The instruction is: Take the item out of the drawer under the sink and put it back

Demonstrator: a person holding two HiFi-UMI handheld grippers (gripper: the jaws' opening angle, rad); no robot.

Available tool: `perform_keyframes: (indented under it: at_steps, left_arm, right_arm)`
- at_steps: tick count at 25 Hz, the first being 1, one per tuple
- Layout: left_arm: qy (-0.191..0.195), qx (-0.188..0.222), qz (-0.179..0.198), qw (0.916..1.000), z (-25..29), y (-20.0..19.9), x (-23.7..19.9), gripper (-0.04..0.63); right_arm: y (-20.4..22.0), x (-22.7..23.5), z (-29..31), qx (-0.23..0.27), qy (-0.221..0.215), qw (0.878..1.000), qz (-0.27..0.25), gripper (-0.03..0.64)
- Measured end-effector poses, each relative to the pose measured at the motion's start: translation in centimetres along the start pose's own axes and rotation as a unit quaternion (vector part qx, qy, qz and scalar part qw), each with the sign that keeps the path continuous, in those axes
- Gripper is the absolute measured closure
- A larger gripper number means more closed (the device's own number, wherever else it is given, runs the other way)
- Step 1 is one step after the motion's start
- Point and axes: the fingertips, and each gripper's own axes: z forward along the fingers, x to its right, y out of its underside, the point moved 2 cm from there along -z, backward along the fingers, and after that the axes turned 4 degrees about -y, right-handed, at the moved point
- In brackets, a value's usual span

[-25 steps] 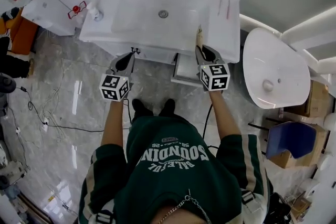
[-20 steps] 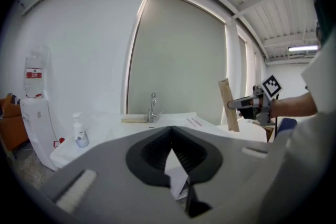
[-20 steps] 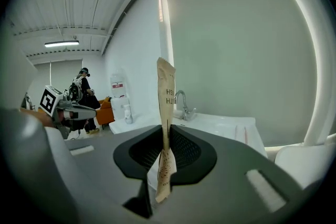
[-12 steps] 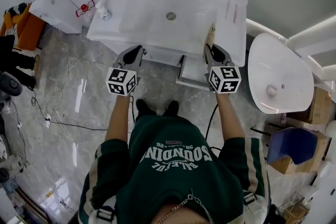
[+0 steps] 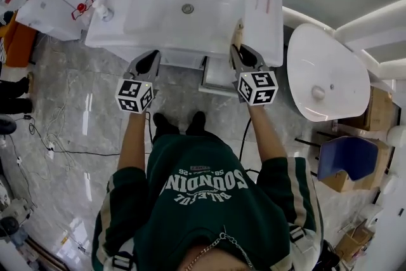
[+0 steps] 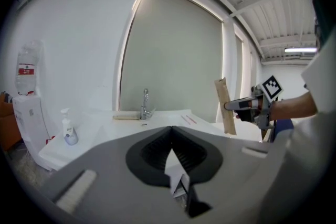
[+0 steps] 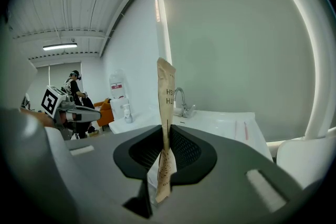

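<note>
White washbasin [image 5: 254,35] ahead, its drawer [image 5: 219,78] stands open just below and inward of the right gripper [image 5: 236,49], which pinches the tan paper packet [image 7: 166,113] upright, nearer than the left gripper [image 5: 153,58], pressed together and empty.

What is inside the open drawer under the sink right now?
In the head view, the pulled-out white drawer shows only bare pale bottom. Its right part is covered by the right gripper, whose jaws pinch the flat tan paper packet.
</note>
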Motion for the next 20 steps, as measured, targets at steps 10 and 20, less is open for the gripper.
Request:
perform_keyframes:
  at_steps: [10, 20]
  left_arm:
    - [0.028, -0.036, -0.011, 0.9989, 1.7, 3.4, 2.6, 0.551]
    - [0.053, -0.074, -0.034, 0.9953, 3.3, 7.8, 5.7, 0.551]
  right_arm:
    - [5.5, 0.9, -0.7, -0.046, 0.008, 0.999, 0.027, 0.571]
    - [13.6, 0.8, -0.8, -0.123, 0.001, 0.992, 0.028, 0.571]
